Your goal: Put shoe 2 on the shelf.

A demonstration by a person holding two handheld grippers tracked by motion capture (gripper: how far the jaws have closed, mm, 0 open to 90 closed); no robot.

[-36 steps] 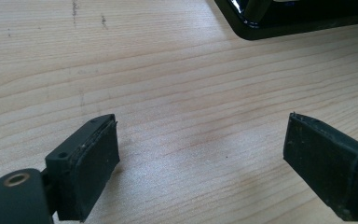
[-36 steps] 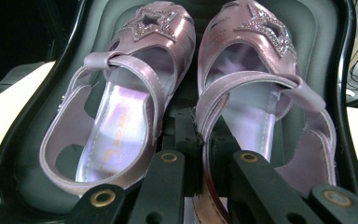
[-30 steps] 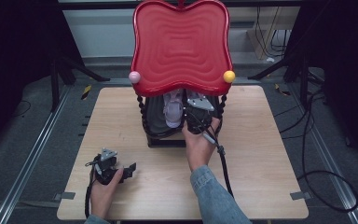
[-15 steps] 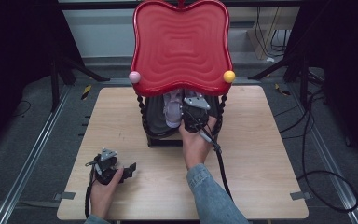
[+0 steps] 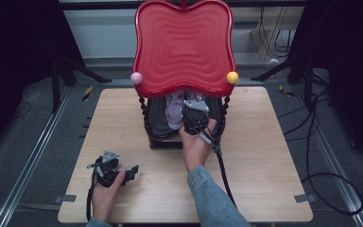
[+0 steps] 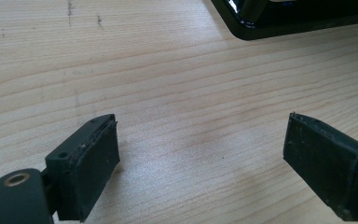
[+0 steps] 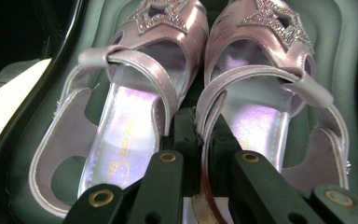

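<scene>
Right gripper (image 7: 204, 140) is in under the red tray-top (image 5: 183, 45) of the little stand, jaws pinched narrow on the inner edge of the right-hand pink sandal (image 7: 265, 93), approx at its heel side. Both sandals, that one plus the left-hand pink sandal (image 7: 126, 107), sit side by side in the dark lower tray (image 7: 23, 158), straps and star trim facing away. Left gripper (image 6: 205, 168) rests low w/ jaws wide apart over bare wooden table (image 6: 177, 70), holding nothing, near the stand's black base (image 6: 279, 28). So: grip looks made, but the shoe isn't lifted out yet; pulling it clear and the 2nd sandal are prob. left to do.
</scene>
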